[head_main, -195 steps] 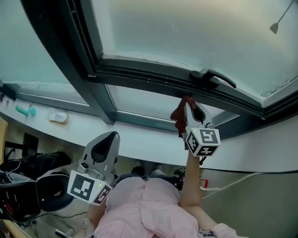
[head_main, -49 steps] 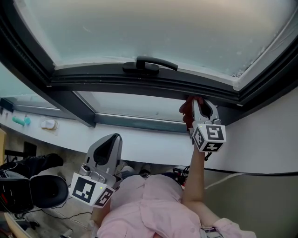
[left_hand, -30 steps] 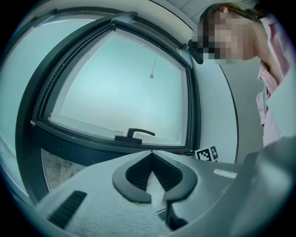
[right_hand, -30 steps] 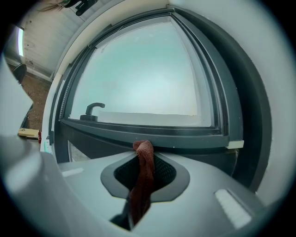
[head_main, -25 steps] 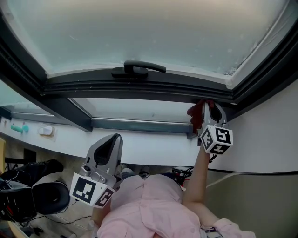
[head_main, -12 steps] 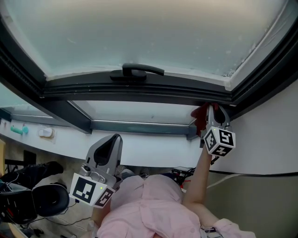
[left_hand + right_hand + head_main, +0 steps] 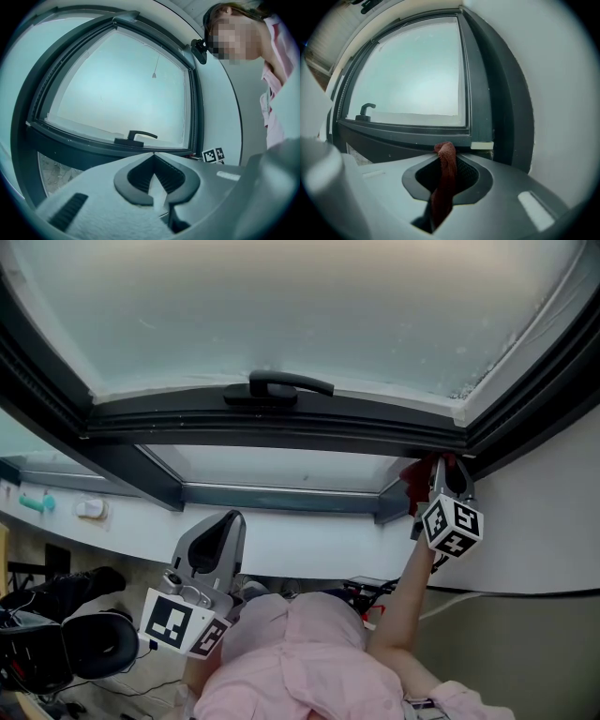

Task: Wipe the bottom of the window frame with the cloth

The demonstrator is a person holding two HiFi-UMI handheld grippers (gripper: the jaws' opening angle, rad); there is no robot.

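Observation:
My right gripper (image 7: pixel 439 465) is shut on a dark red cloth (image 7: pixel 446 173) and presses it against the bottom of the dark grey window frame (image 7: pixel 281 432), at its far right end by the corner. The cloth (image 7: pixel 415 479) bunches out left of the jaws. In the right gripper view the cloth's tip meets the frame's lower rail (image 7: pixel 417 133) close to a small white block (image 7: pixel 482 146). My left gripper (image 7: pixel 217 532) hangs low near the person's body, shut and empty, well away from the frame. A black window handle (image 7: pixel 278 387) sits mid-frame.
The frame's right upright (image 7: pixel 534 381) and a white wall (image 7: pixel 534 521) stand just right of the right gripper. A lower fixed pane (image 7: pixel 281 470) and white sill (image 7: pixel 281 531) lie beneath the rail. Dark bags (image 7: pixel 56 634) sit on the floor at left. A cable (image 7: pixel 487 596) runs along the wall.
The right gripper has slid the cloth rightward along the bottom rail, from near the handle to the frame's right corner. The left gripper has stayed put.

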